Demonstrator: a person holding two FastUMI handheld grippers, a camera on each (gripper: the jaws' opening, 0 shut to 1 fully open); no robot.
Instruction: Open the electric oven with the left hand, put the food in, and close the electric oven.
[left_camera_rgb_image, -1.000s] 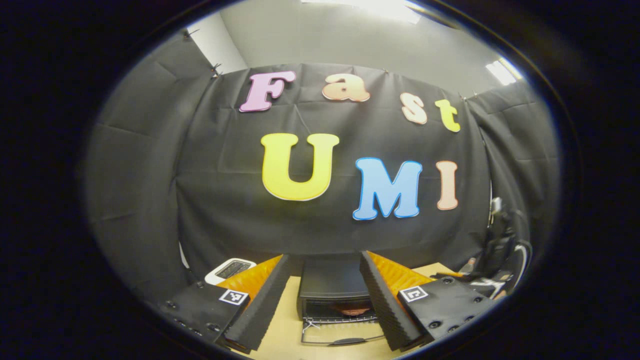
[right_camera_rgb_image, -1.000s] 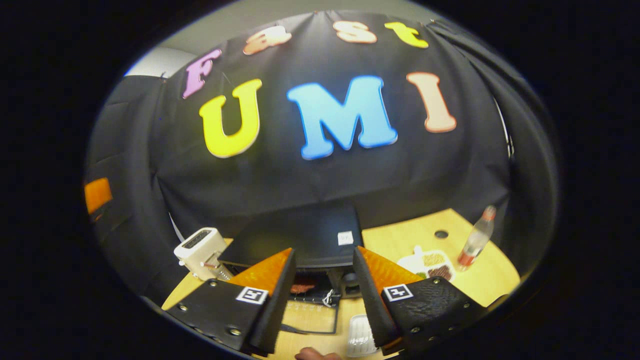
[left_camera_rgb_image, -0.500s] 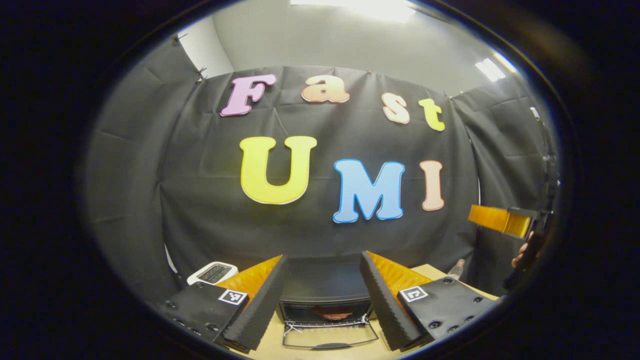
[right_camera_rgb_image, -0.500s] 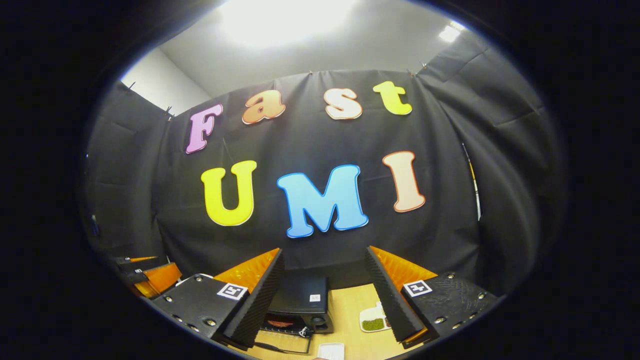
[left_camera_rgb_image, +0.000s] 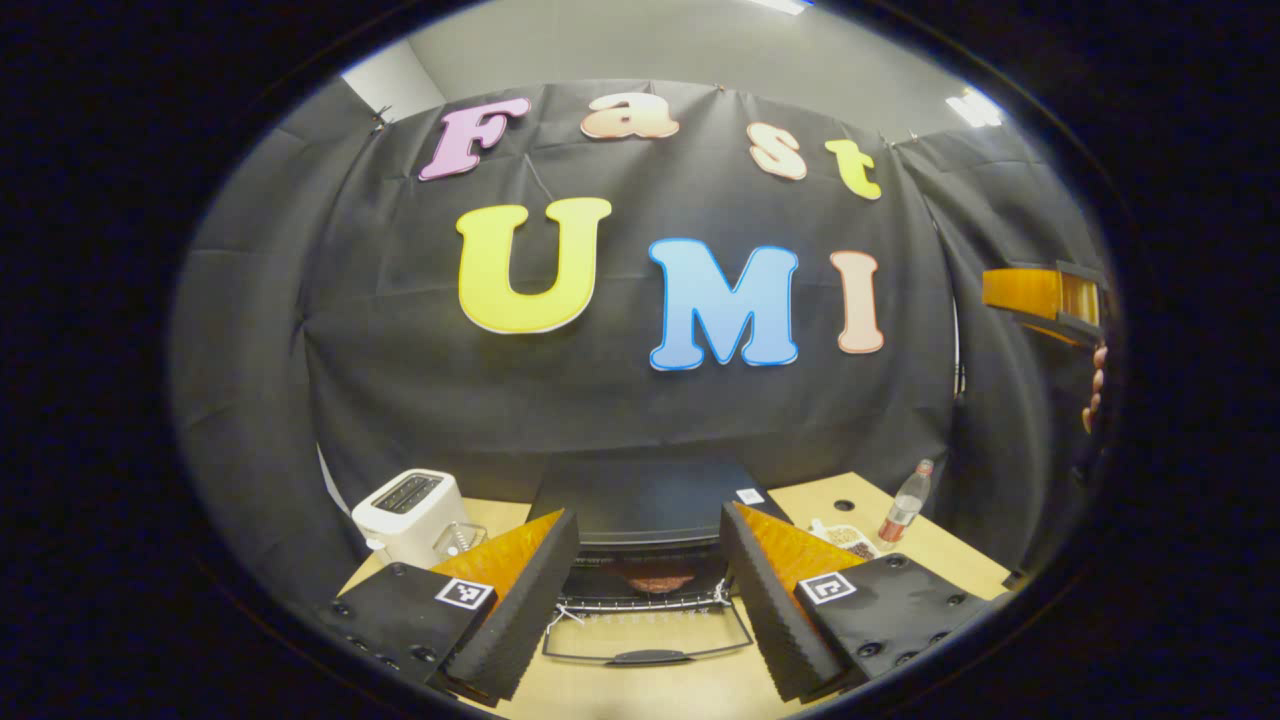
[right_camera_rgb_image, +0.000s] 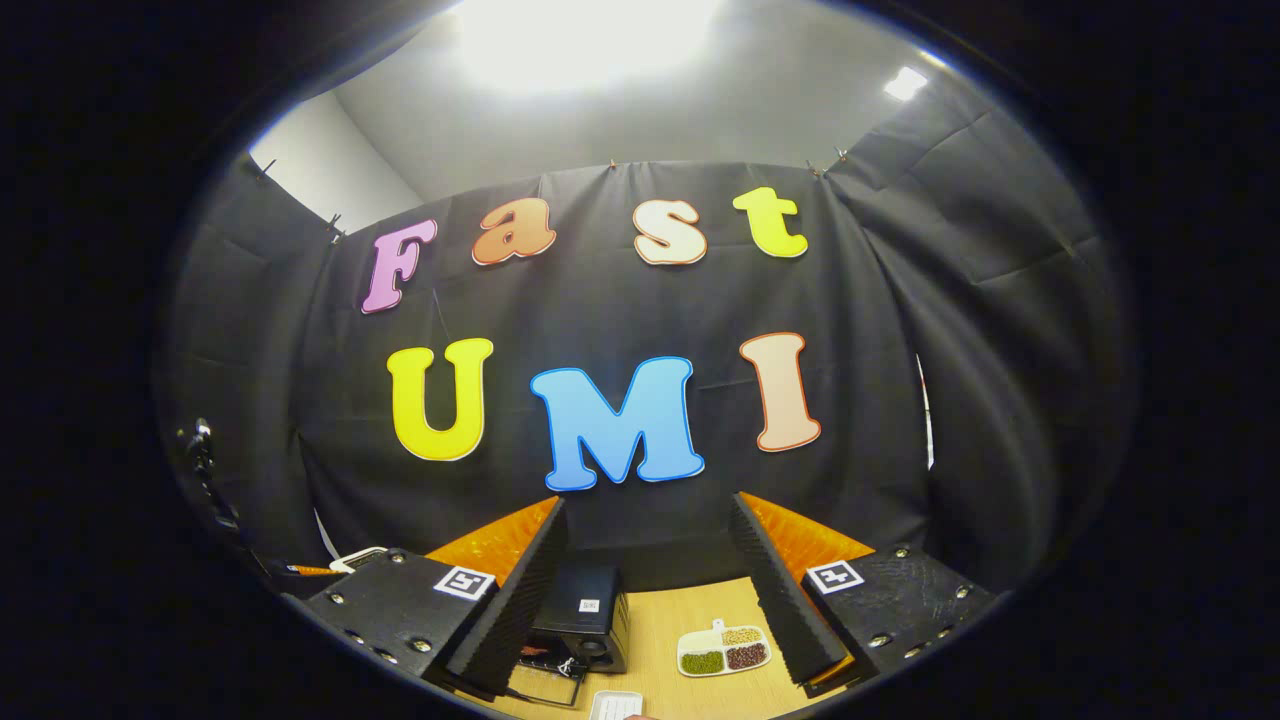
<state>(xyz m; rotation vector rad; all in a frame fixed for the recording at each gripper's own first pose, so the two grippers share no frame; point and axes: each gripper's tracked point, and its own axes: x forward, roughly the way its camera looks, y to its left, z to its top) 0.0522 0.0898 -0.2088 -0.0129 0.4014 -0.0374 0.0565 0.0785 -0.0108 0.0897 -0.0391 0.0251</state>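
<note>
Left tool (left_camera_rgb_image: 648, 600) fingers apart, nothing between them, held over the near table (left_camera_rgb_image: 660, 690) edge facing the oven (left_camera_rgb_image: 645, 525). Oven door (left_camera_rgb_image: 645, 640) is down flat on the table, one handle bar at its near edge, open table in front of it. Food (left_camera_rgb_image: 655, 578) sits on the rack inside the open cavity. One white toaster (left_camera_rgb_image: 410, 505) just left of the oven, near the table's left edge; one bottle (left_camera_rgb_image: 903, 505) and one divided plate (left_camera_rgb_image: 845, 538) on the right, well apart from the oven. Right tool (right_camera_rgb_image: 648, 600) fingers apart, empty, raised high and back; its view shows the oven (right_camera_rgb_image: 585, 625) small and low, divided plate (right_camera_rgb_image: 725, 650) with three fillings to its right, bare table (right_camera_rgb_image: 655, 620) between them, one white tray (right_camera_rgb_image: 615, 705) at the near edge. In the left gripper view the other tool (left_camera_rgb_image: 1045, 295) and a hand (left_camera_rgb_image: 1095, 385) hang far right, above the table. Versus half a second ago: left view has tilted down and closer, so toaster and oven top show more fully; the right tool sits higher in that view.
</note>
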